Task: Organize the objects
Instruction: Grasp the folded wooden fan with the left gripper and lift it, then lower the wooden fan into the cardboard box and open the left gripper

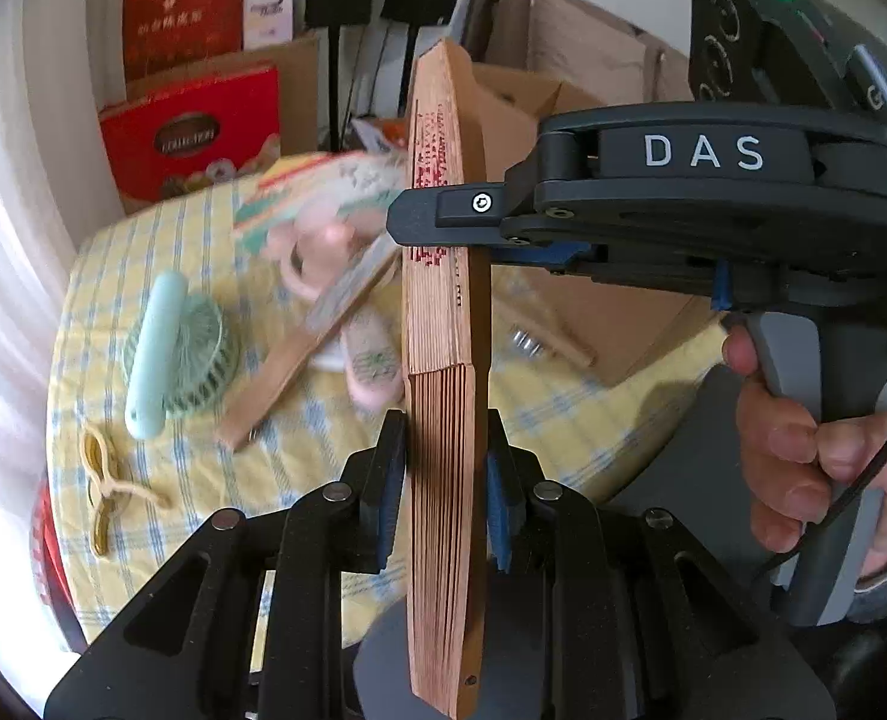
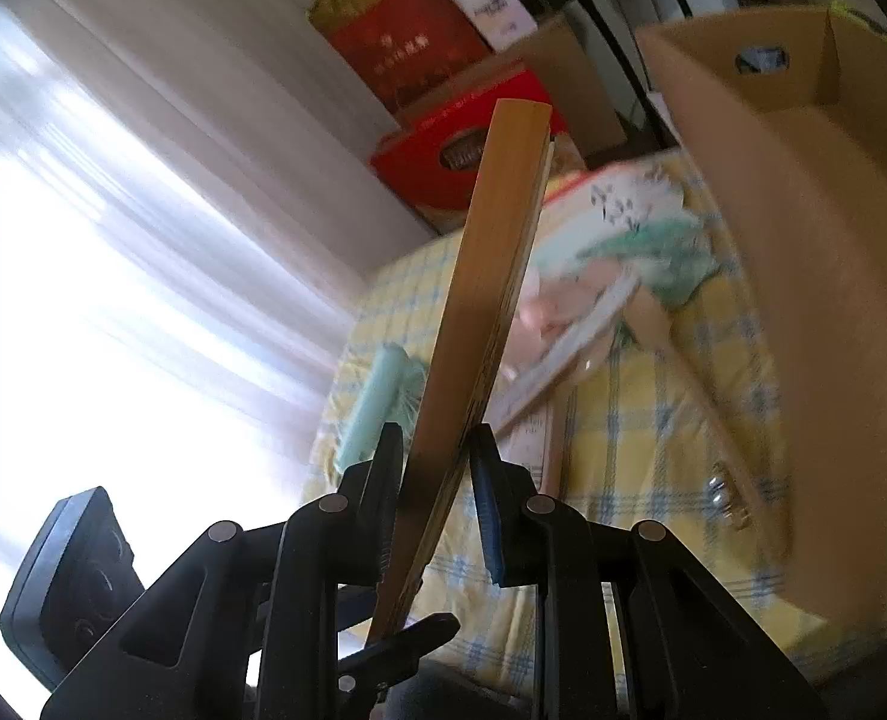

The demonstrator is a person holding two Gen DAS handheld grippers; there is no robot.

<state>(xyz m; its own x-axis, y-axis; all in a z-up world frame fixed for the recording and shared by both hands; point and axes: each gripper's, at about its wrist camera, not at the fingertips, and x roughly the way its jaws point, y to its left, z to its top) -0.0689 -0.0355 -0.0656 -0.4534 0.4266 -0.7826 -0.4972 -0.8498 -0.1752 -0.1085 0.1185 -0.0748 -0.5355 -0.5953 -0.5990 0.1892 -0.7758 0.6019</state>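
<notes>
We hold one closed folding fan (image 1: 443, 312) upright in the air above the counter (image 1: 161, 240), both grippers on it at once. The left gripper (image 1: 446, 480) has its jaws clamped on the lower ribs, and the right gripper (image 1: 437, 222) reaches in from the side with its jaws closed on the fan's middle. In the right wrist view the fan's wooden guard (image 2: 485, 312) runs up between that gripper's pads.

The risk, as we judge it, is a double grip pulling two ways: if either hand twists or moves off first, the thin ribs could splay or crack, or the fan could slip and drop onto the things below.

On the yellow checked cloth we count one mint handheld fan (image 1: 173, 354), one second folded fan (image 1: 299, 354), what looks like one pink handheld fan (image 1: 323, 252) under motion blur, and one yellow clip (image 1: 104, 480). One open cardboard box (image 2: 803, 276) sits beside them.
</notes>
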